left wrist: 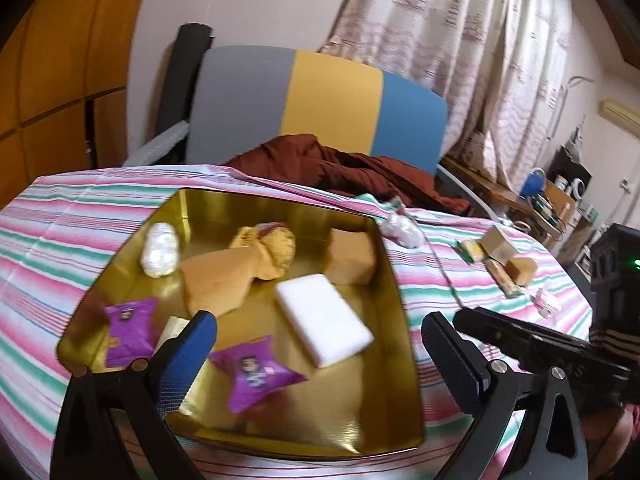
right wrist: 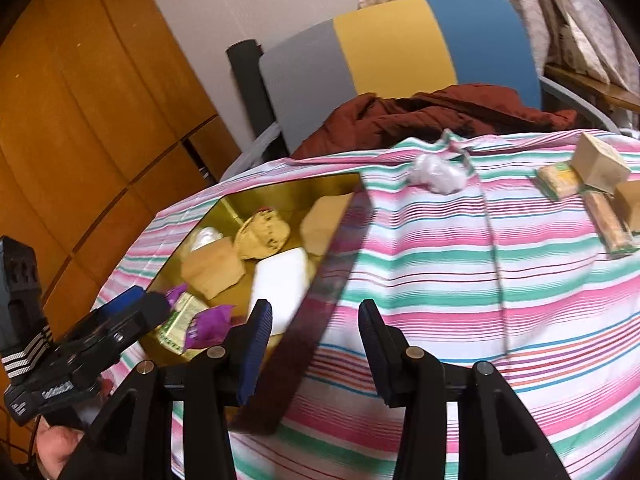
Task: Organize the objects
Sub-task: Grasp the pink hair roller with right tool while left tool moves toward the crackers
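A gold tin tray (left wrist: pixel 384 420) lies on the striped tablecloth. It holds a white block (left wrist: pixel 322 318), tan blocks (left wrist: pixel 216 280), a yellow snack bag (left wrist: pixel 274 246), a white packet (left wrist: pixel 160 250) and two purple packets (left wrist: pixel 252 372). My left gripper (left wrist: pixel 316 356) is open and empty above the tray's near side. My right gripper (right wrist: pixel 316 340) is open and empty over the tray's right wall (right wrist: pixel 320 300). A white wad (right wrist: pixel 438 174), tan boxes (right wrist: pixel 598 164) and snack bars (right wrist: pixel 610 222) lie loose on the cloth to the right.
A chair (left wrist: pixel 320 100) with a grey, yellow and blue back stands behind the table, with a brown cloth (left wrist: pixel 348 168) heaped on its seat. A wooden cabinet (right wrist: pixel 80 120) is at the left. Curtains (left wrist: pixel 460 40) hang at the back right.
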The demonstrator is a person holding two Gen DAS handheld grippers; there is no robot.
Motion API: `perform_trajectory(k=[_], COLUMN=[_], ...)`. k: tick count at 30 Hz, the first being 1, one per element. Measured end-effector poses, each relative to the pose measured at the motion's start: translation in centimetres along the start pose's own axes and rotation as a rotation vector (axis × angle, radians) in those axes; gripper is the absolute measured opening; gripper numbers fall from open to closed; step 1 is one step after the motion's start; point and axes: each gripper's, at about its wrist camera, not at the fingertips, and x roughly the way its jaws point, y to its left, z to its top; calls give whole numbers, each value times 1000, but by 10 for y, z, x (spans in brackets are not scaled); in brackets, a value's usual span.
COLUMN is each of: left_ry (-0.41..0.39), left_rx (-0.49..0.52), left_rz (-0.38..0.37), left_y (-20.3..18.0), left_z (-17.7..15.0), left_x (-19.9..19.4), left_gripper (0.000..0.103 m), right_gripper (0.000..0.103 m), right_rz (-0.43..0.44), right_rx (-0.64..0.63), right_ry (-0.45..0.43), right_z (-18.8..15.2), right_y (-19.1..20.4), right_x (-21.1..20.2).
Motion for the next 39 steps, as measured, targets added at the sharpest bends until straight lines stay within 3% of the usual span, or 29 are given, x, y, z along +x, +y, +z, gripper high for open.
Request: perform_trajectory(k=[8,17,19,21,23,25,30,39], left_ry=[52,95,104,119,134,147,166,195], left_rx=[98,188,199,204,209,212,237,296], left_rz=[-77,-144,-152,-162,-167,-173,-191,-221], left_y=[-46,-93,-99,-105,-112,-118,-135,-172], left_z=[1,4,4,4,4,4,4,9], left_x=[15,34,38,42,47,51,60,81], left_gripper=[103,103,103,103,103,103,103,103], right_gripper=[45,48,53,71,81,82,82,81], right_rz=[-95,-327,-410,-509,-594,-648,-686,-733], right_rx=[75,236,275,312,359,406,455,458], right_ry=[-23,-77,-100,-127,-162,-194,-174,-96], right_z=[3,1,1,1,2,5,20,26], right_y=[-54,-161,-187,-212,-235,-259,-309,-340], right_x=[-19,-62,-75,-87,-100,-110,-105,-78])
